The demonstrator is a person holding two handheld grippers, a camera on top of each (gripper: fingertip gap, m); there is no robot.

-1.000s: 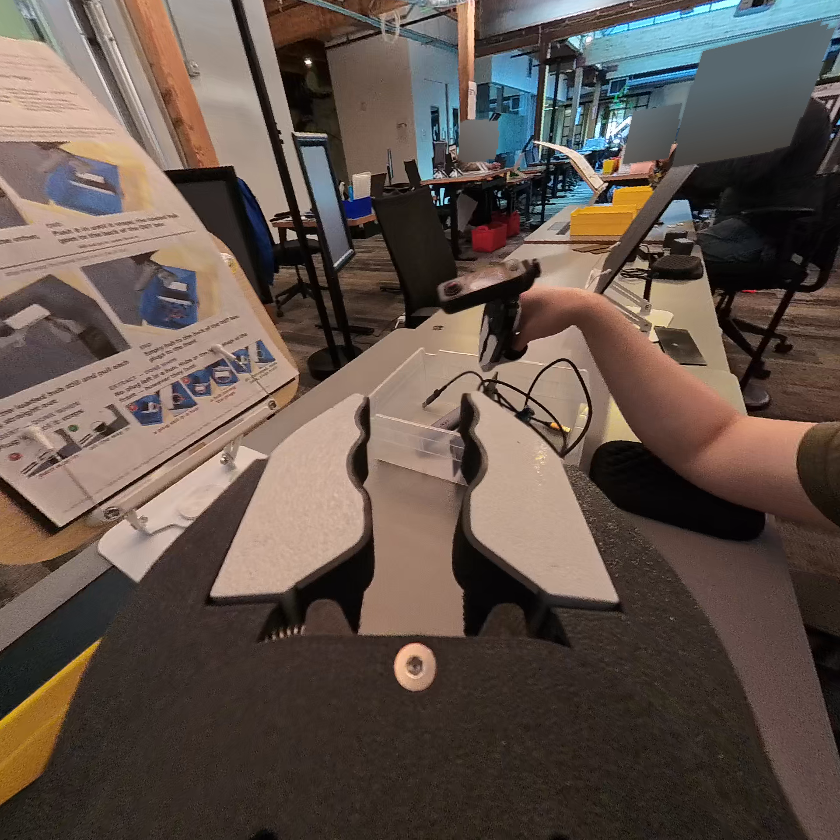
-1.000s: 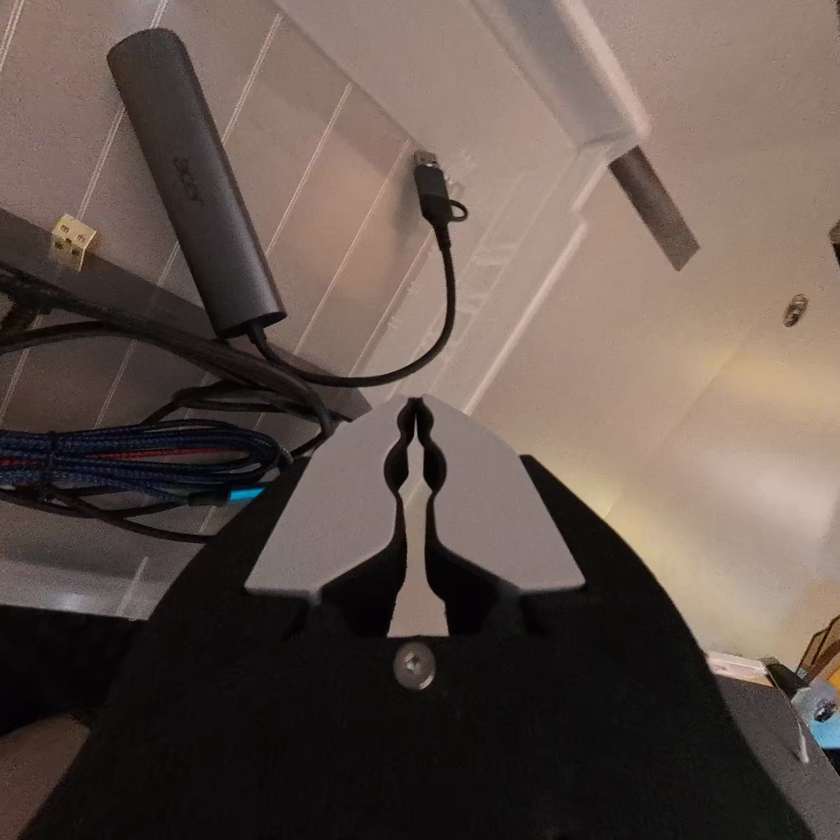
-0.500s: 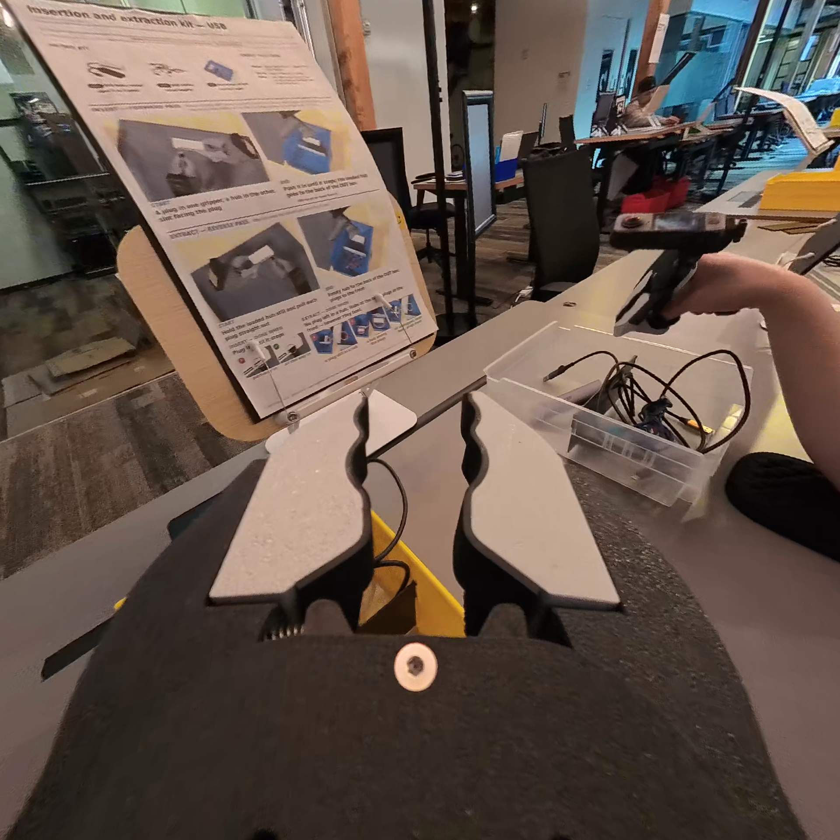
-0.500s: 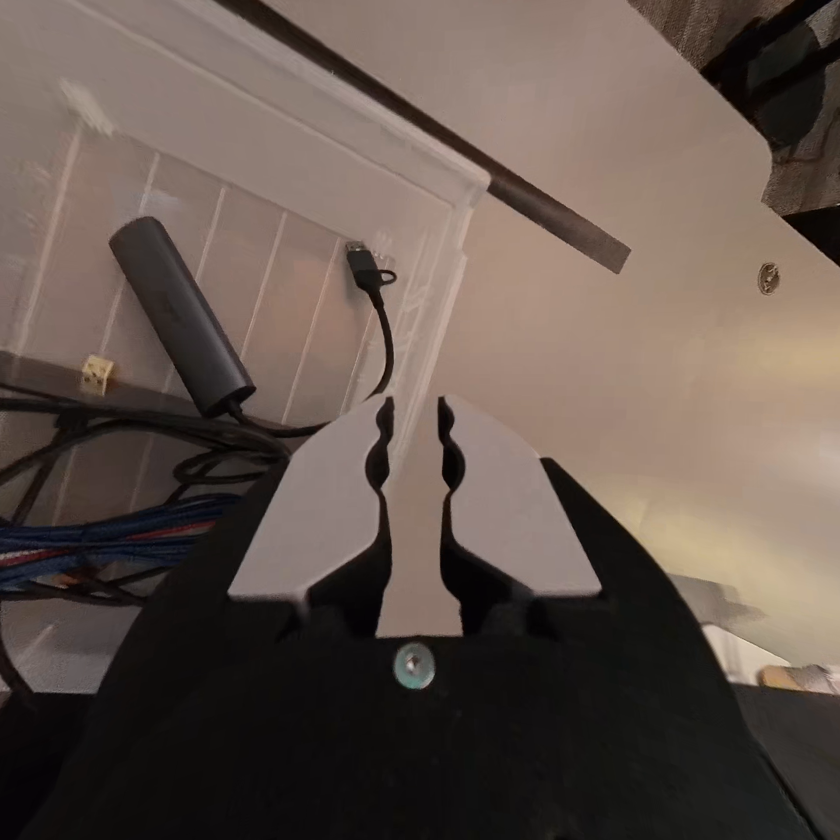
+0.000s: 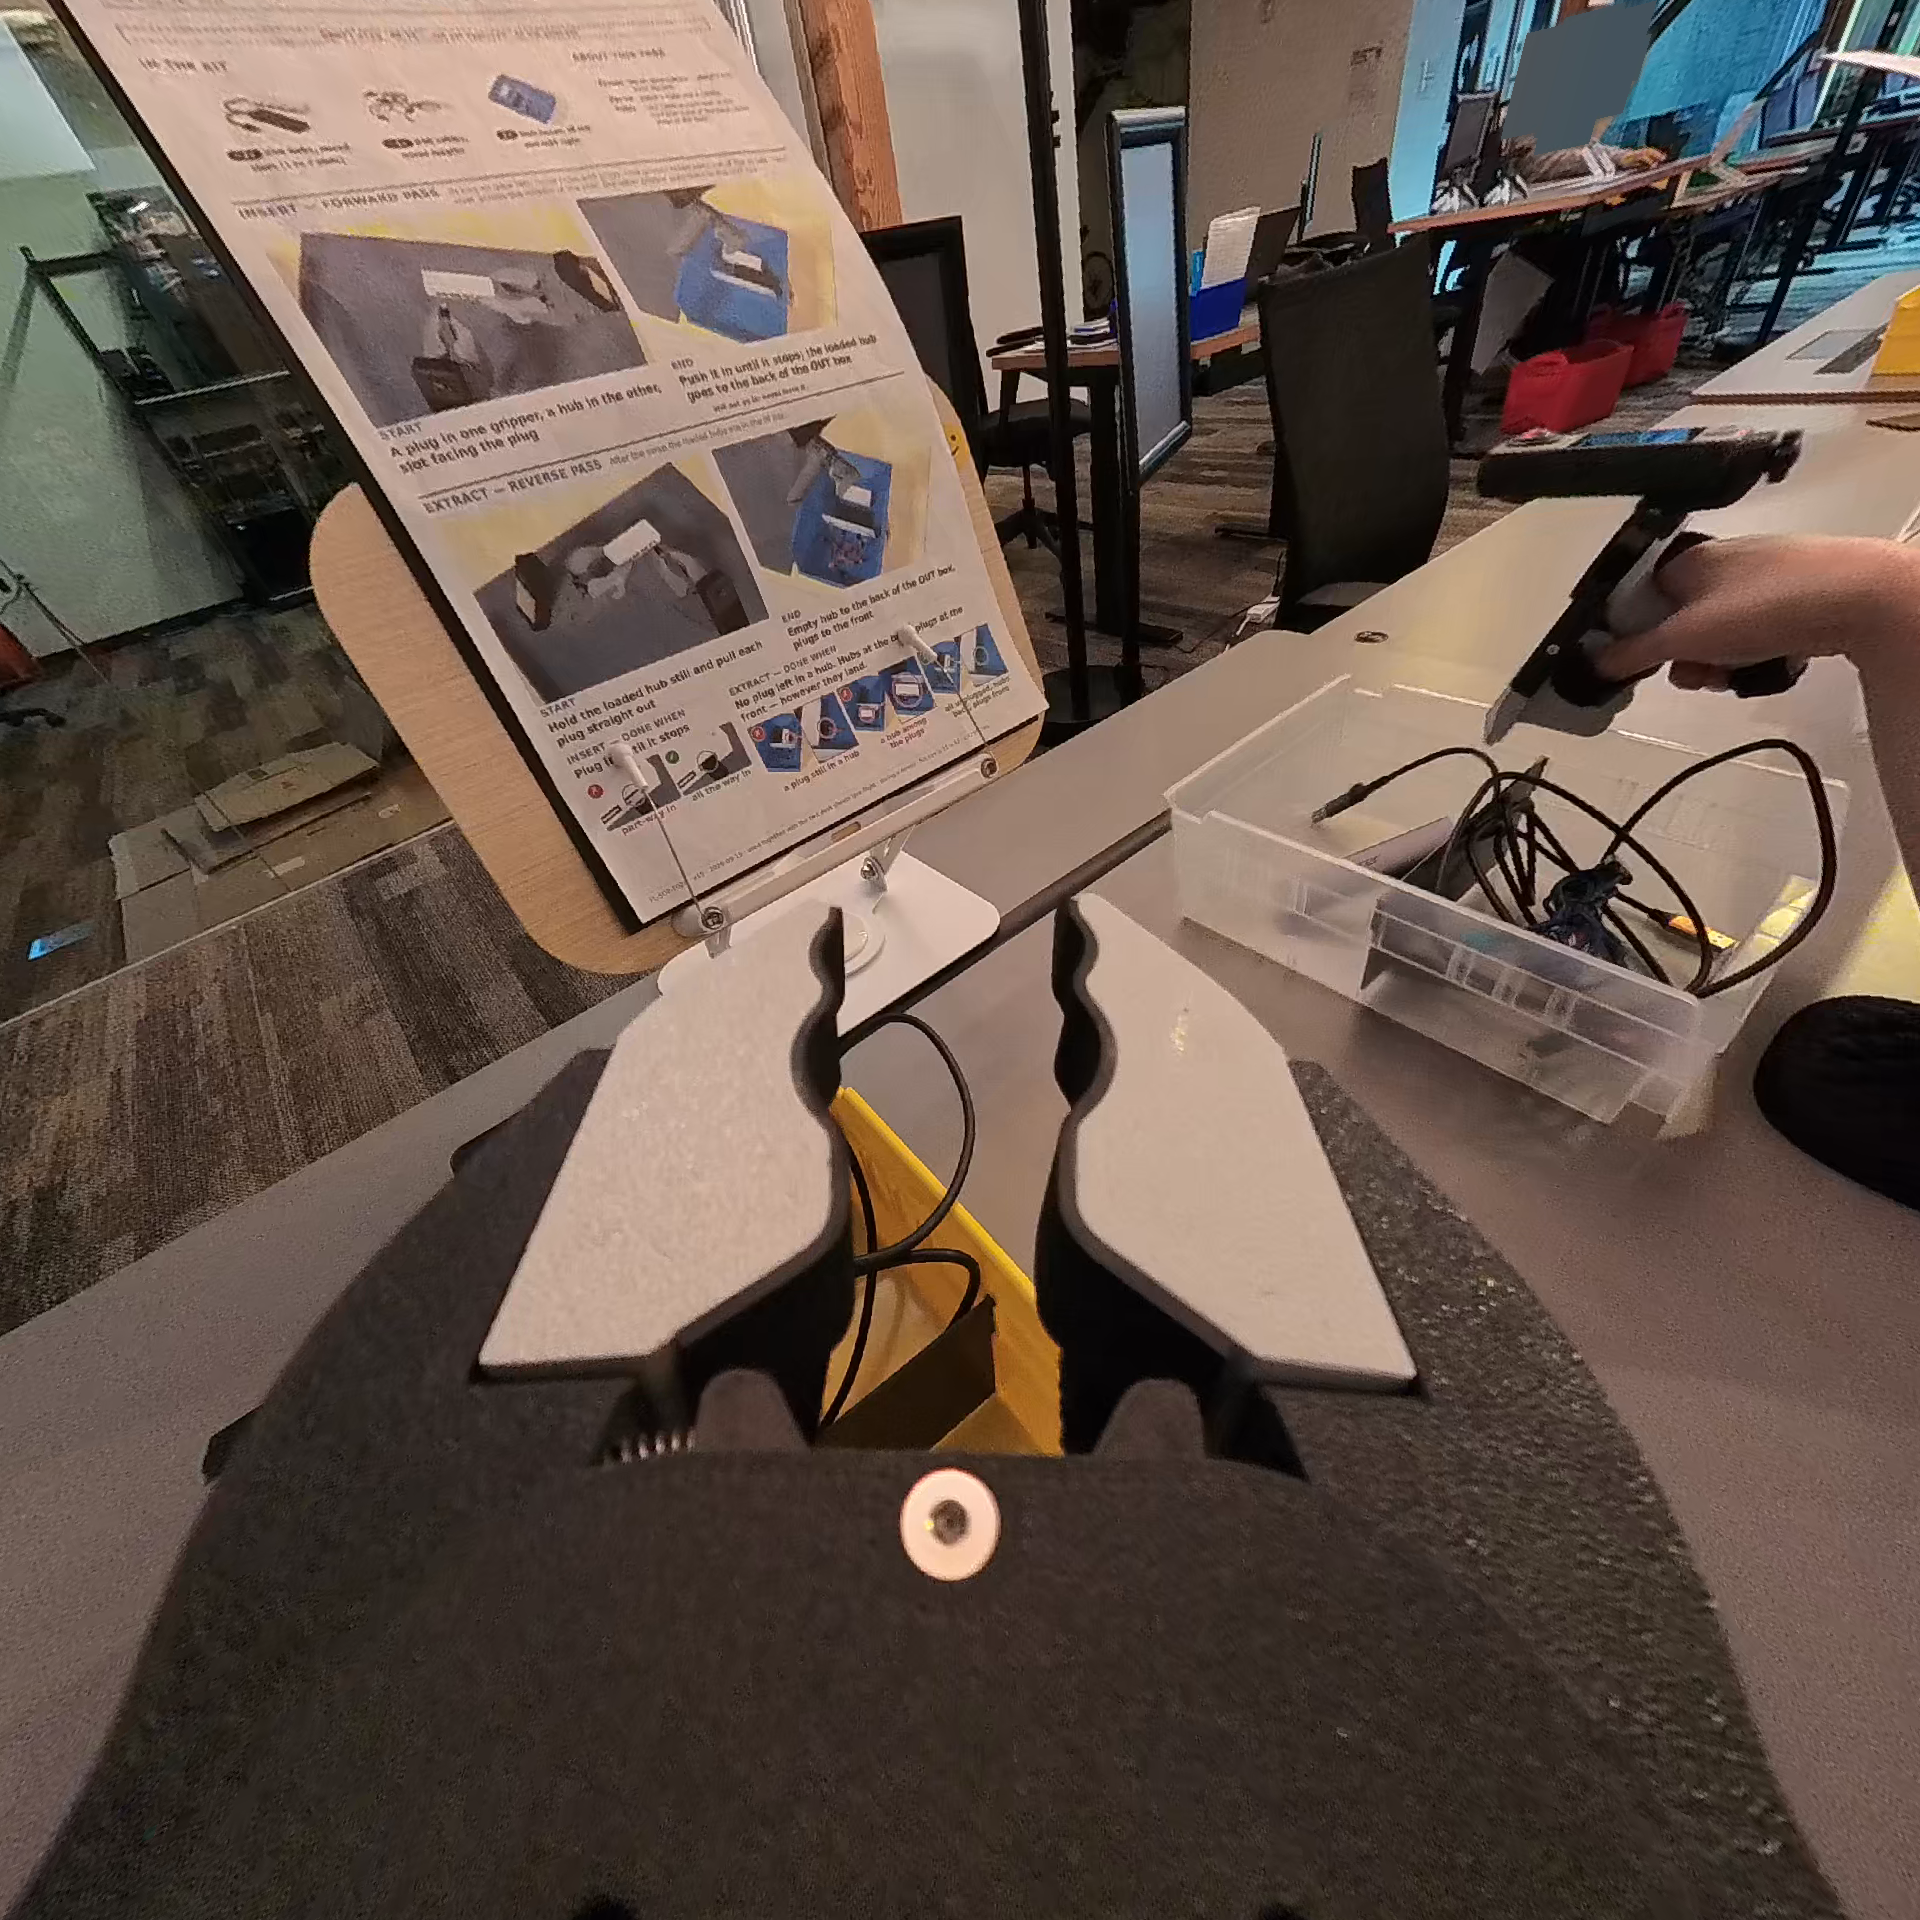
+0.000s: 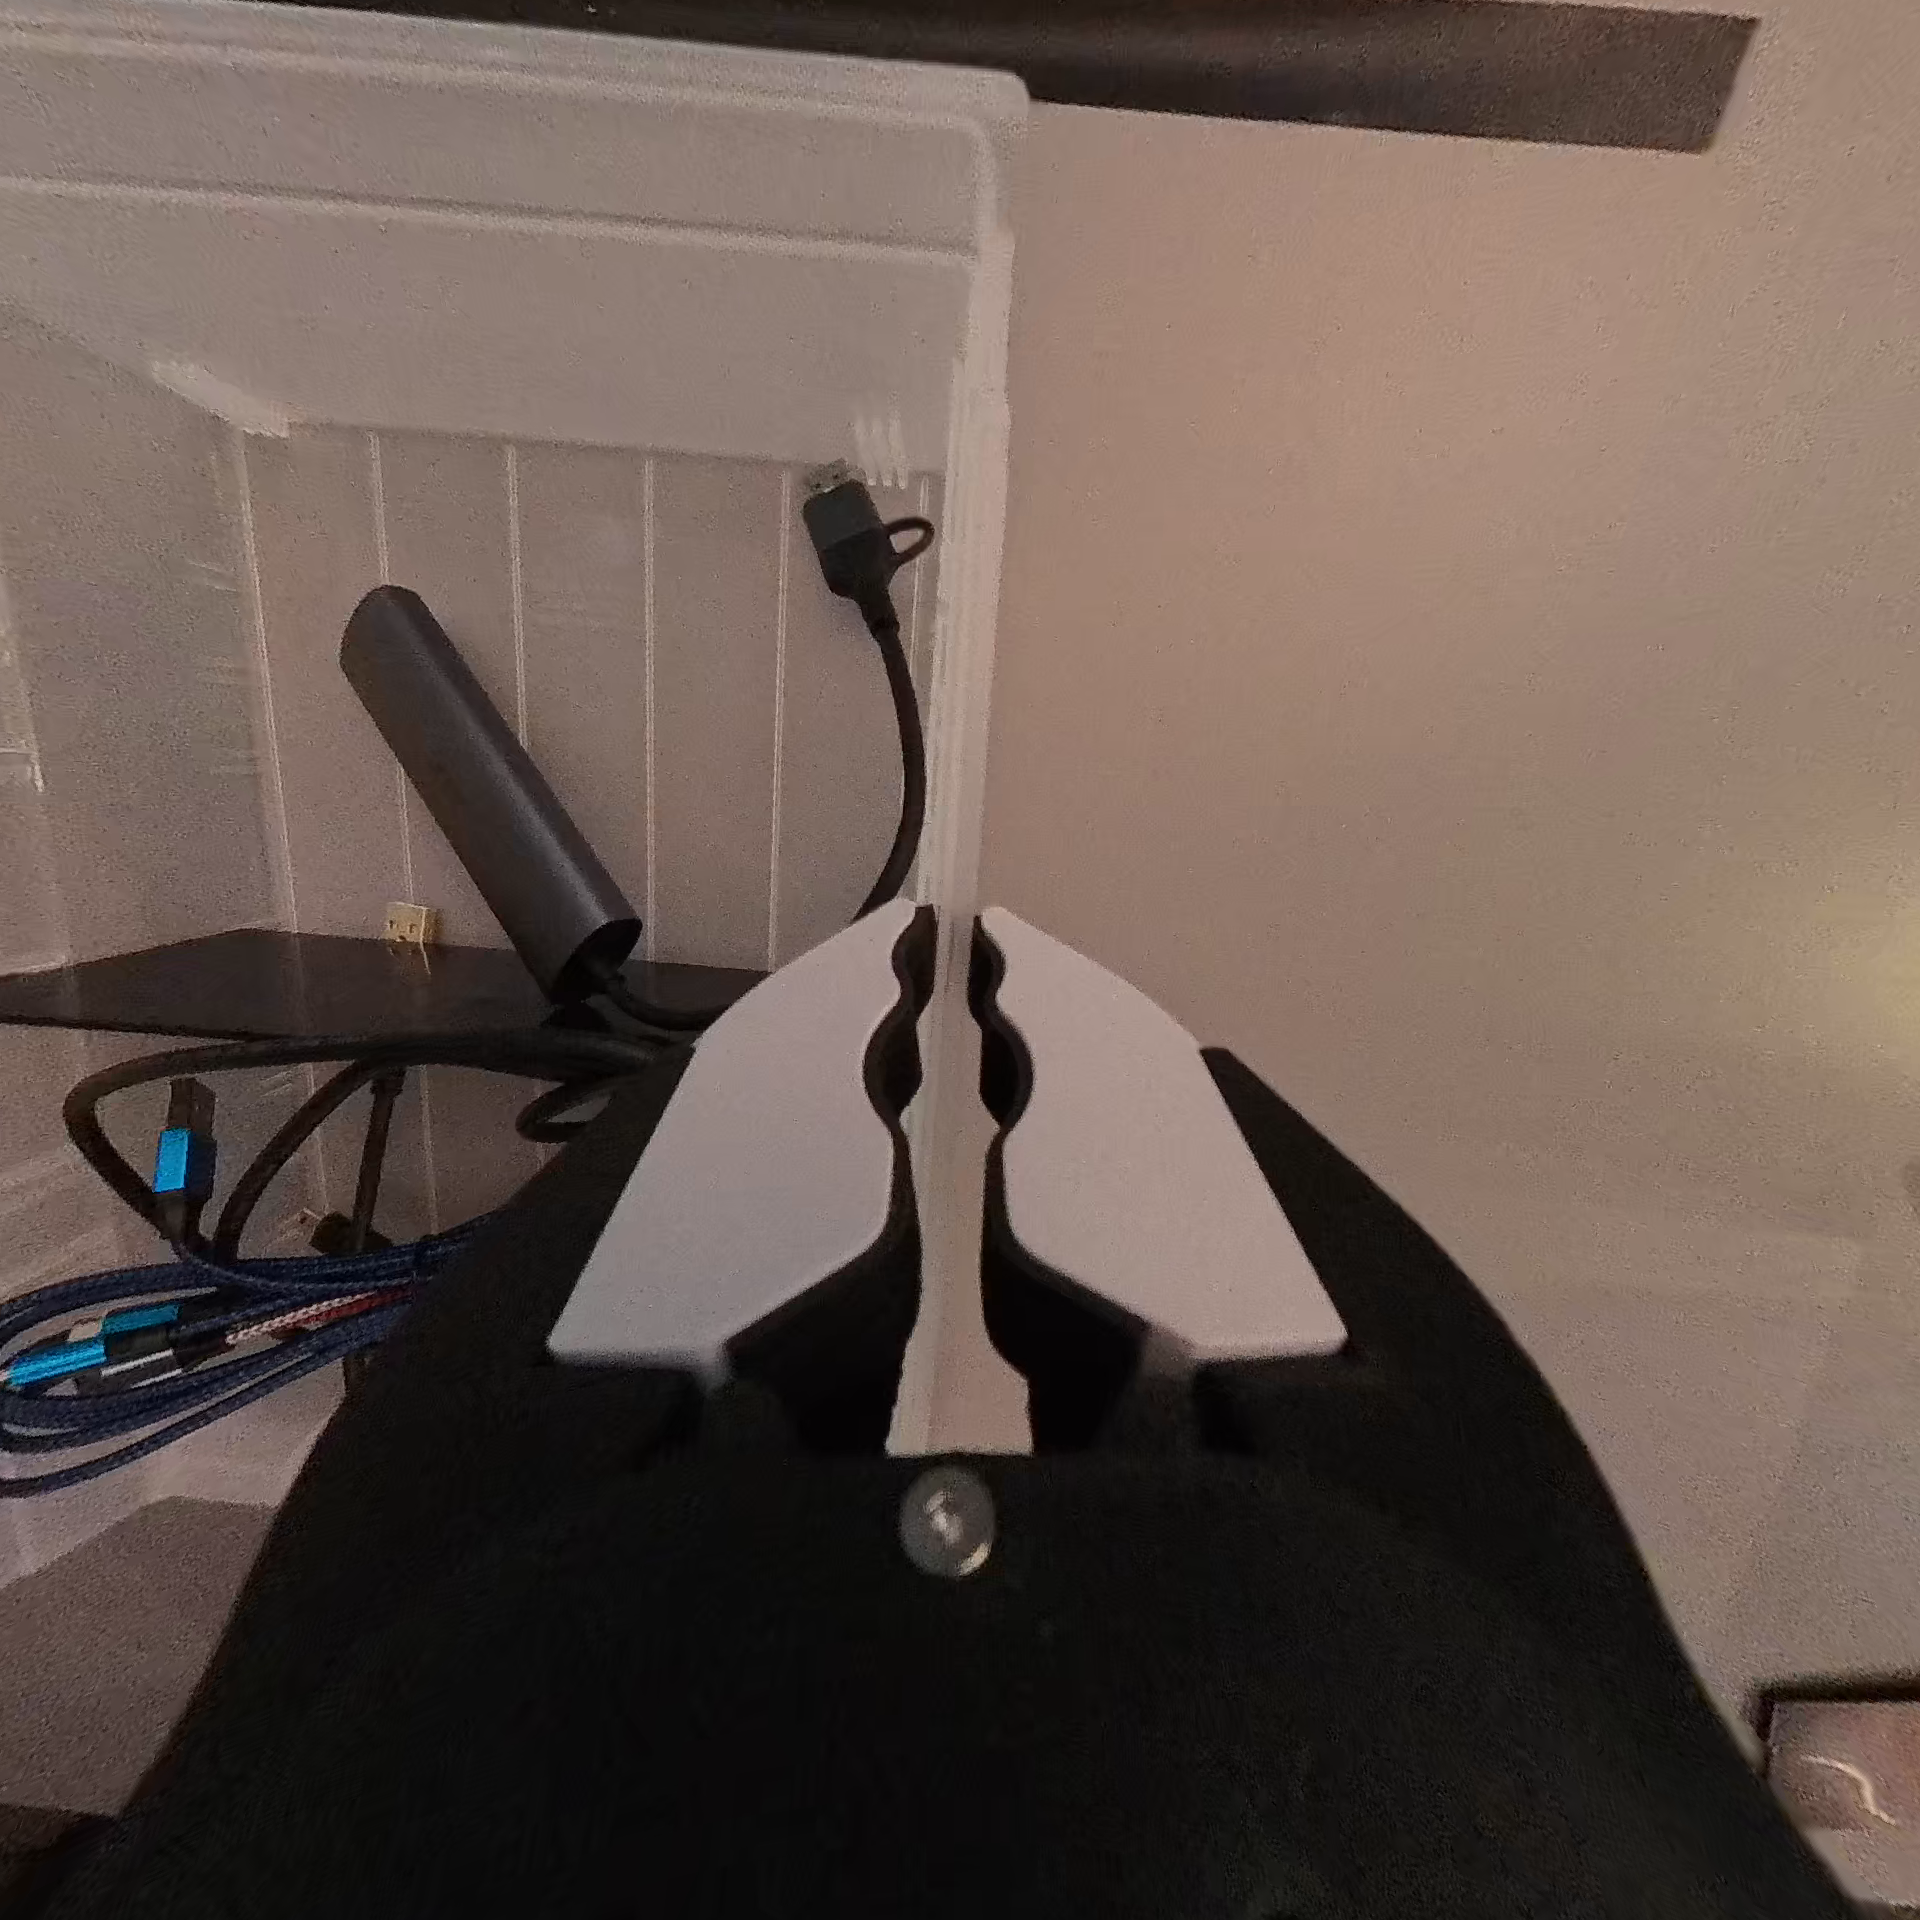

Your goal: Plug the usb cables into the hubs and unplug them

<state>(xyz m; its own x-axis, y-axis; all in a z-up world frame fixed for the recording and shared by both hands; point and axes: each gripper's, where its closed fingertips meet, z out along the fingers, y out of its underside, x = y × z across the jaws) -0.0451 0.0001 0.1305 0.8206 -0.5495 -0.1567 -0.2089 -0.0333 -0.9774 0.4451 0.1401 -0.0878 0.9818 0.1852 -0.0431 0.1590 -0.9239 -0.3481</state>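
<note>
Hub (image 6: pixel 488 790) and cables (image 6: pixel 187 1320) lie in the bin (image 6: pixel 623 312), apparently left of its wall.

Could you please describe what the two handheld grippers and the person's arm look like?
Both the left gripper and the right gripper have pale grey flat fingers with wavy black-edged inner sides, a textured black foam body and one silver screw. The person's forearm is bare, with no sleeve visible.
</note>
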